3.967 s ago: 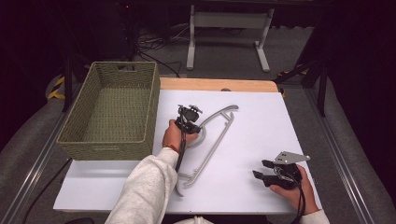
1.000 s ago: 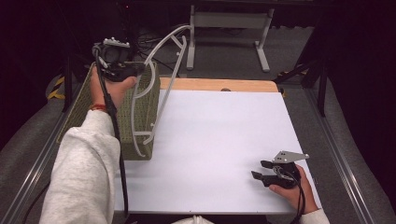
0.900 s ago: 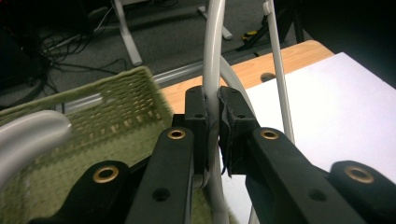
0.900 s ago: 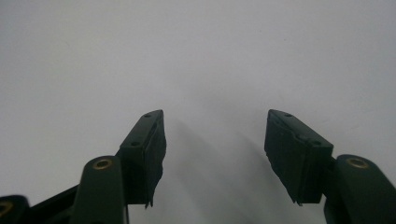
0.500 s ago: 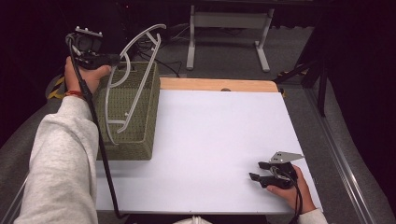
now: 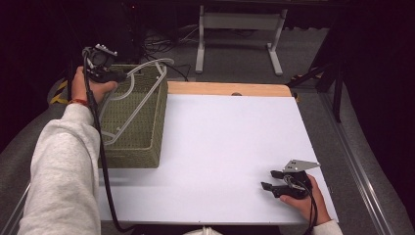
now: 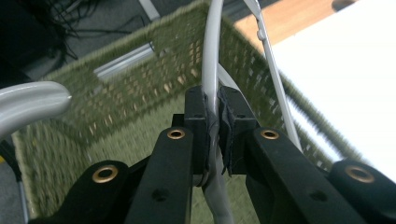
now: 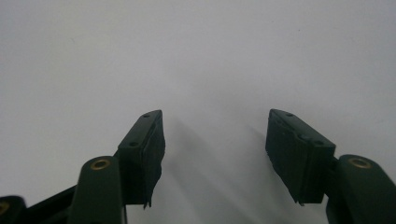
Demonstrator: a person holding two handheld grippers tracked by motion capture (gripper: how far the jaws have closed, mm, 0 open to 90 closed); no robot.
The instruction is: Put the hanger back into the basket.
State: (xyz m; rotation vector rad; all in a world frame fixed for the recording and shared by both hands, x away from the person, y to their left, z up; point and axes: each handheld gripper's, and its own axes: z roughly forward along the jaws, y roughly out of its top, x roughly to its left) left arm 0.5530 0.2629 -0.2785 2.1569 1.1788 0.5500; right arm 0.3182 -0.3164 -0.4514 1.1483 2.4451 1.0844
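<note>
Although every surface was checked, no brand, label or writing can be read on any item. Count: one hanger, one basket, two grippers, one white counter (image 6: 220,147).

Left gripper (image 6: 115,75): held above the far left corner of the basket (image 6: 137,142), over the basket's inside. In the left gripper view its jaws are pressed together on the grey rod of the hanger (image 7: 211,60), the rod running up between the two pads (image 7: 195,116) with no gap on either side. The left hand (image 6: 88,87) grips the body of the tool, and its cable trails down across the grey sleeve (image 6: 61,166).

Hanger (image 6: 134,100): grey plastic, tilted, its upper end at the left gripper and its lower end down inside the basket near the left wall. One arm of it crosses the basket's far rim. A second rounded grey end shows at the left edge of the left gripper view.

Basket: green, woven, rectangular, sitting on the left end of the counter, with a handle slot in its wall.

Right gripper (image 6: 275,180): low over the near right part of the counter, well apart from the basket, held by the right hand (image 6: 301,196). In the right gripper view the jaws are spread wide, with bare white surface between them; nothing is held.
</note>
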